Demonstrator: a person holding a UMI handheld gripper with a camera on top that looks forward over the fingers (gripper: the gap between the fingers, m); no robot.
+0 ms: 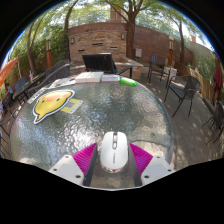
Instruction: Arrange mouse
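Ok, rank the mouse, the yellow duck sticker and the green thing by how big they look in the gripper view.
1. Yellow duck sticker and white mouse, similar; the mouse sits nearest, between the hand-held gripper fingers, so unsure.
2. Green thing, smallest, far off.

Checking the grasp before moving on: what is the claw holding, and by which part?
The claw is shut on the white mouse, its pink pads pressing the mouse's two long sides near the rear.

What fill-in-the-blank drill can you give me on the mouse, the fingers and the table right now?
1. The white mouse lies between the gripper fingers on a round ____ table.
2. The finger pads are ____ in colour.
3. The yellow duck-shaped mat lies ____ the fingers.
4. Farther across the table stands a ____.

Missing: glass; magenta; beyond; laptop
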